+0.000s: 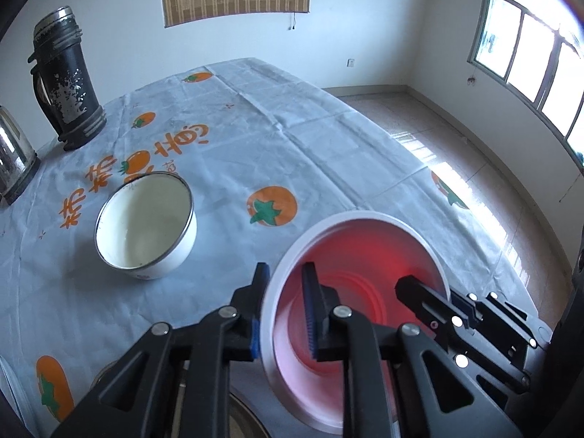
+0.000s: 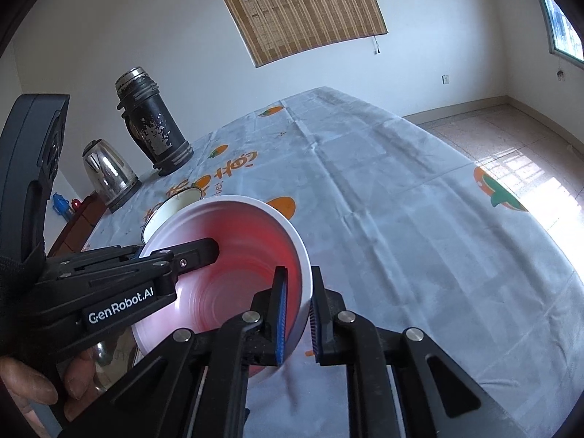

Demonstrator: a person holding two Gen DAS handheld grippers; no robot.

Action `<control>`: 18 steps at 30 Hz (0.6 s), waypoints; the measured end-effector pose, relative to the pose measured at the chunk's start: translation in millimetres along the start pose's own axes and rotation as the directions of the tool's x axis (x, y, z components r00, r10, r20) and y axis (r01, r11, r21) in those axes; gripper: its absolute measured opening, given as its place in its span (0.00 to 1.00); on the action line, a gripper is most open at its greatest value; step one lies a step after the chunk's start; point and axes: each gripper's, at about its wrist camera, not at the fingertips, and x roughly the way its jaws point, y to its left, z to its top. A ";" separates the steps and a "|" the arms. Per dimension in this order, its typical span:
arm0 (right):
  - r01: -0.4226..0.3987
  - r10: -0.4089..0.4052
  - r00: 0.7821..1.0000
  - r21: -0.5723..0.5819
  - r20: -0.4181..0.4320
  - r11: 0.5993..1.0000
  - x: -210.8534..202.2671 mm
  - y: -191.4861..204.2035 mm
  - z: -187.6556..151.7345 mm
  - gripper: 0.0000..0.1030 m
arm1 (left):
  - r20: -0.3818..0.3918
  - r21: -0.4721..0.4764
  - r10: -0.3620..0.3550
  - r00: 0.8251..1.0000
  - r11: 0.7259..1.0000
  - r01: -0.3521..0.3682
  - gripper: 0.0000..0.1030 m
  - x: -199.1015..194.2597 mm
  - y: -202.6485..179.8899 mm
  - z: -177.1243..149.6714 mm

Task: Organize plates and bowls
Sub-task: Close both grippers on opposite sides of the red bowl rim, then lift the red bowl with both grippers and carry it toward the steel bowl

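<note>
Sitting on the table (image 1: 328, 138): bowl (image 1: 146, 226) at centre left, flask (image 1: 65, 76) and kettle (image 1: 14, 157) standing behind it at upper left. Hanging lower right, the second bowl (image 1: 365, 255), its rim lying between both grippers' pads.

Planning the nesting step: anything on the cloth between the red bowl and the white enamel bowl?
Nothing visible. Both hand-held grippers, left and right, clamp the red bowl's rim on opposite sides. Between it and the white enamel bowl lies only bare tablecloth. The thermos stands farther back.
</note>
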 end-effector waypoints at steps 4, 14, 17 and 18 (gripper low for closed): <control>0.009 -0.009 1.000 -0.001 0.016 1.000 -21.2 -1.0 -1.7 0.12 | 0.025 0.025 0.001 1.000 1.000 -0.001 0.16 -14.8 -11.0 -10.8; 0.014 -0.013 0.999 -0.024 0.037 1.000 -62.5 11.3 -21.9 0.12 | 0.064 0.007 0.000 0.998 1.000 0.000 0.16 -48.7 -15.9 -46.4; 0.022 -0.020 0.999 -0.035 0.042 0.999 -71.6 18.1 -29.8 0.12 | 0.071 -0.003 -0.002 0.998 1.000 0.002 0.16 -56.4 -15.0 -59.7; 0.023 -0.022 0.999 -0.039 0.043 0.999 -75.0 20.3 -32.6 0.12 | 0.071 -0.007 -0.004 0.997 1.000 0.005 0.16 -57.8 -14.7 -62.8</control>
